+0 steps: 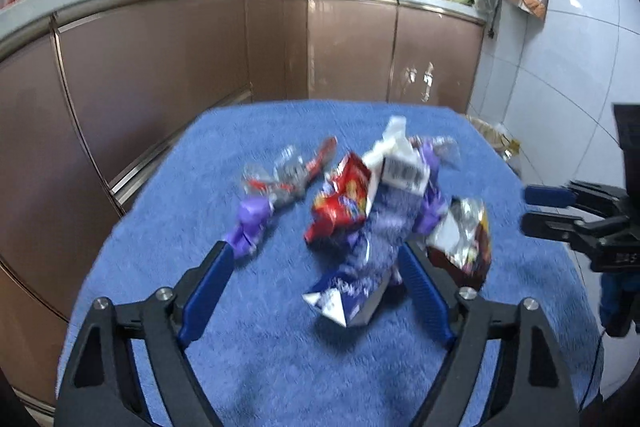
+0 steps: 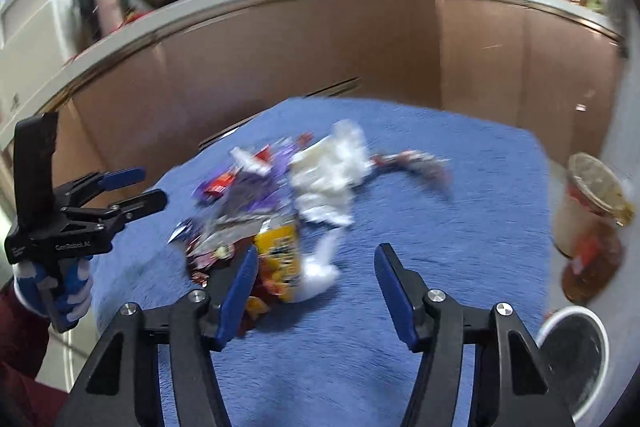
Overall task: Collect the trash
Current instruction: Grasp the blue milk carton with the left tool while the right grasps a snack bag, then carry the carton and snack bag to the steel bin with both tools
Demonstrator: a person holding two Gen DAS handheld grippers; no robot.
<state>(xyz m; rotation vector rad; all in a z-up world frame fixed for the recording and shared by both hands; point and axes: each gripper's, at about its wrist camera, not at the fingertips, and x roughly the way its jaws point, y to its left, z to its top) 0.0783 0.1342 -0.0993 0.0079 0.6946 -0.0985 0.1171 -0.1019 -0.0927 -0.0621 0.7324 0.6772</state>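
Blue-covered table (image 1: 280, 367) before brown kitchen cabinets (image 1: 160, 59), bearing blurred wrapper pile (image 1: 360, 203) mid-table, sprawling ten to four o'clock. Left tongs (image 1: 316, 263) wide open around blue wrapper (image 1: 352, 291), gripping nothing. Right tongs (image 2: 316, 263) about half open, empty, pile at eleven o'clock.

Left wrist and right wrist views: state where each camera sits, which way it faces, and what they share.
Left wrist: on the left hand-held gripper, facing down across the blue cloth; right hand-held gripper at the edge.
Right wrist: on the right hand-held gripper, aimed likewise; gloved hand visible.
Shared: wrapper pile, kitchen cabinets.
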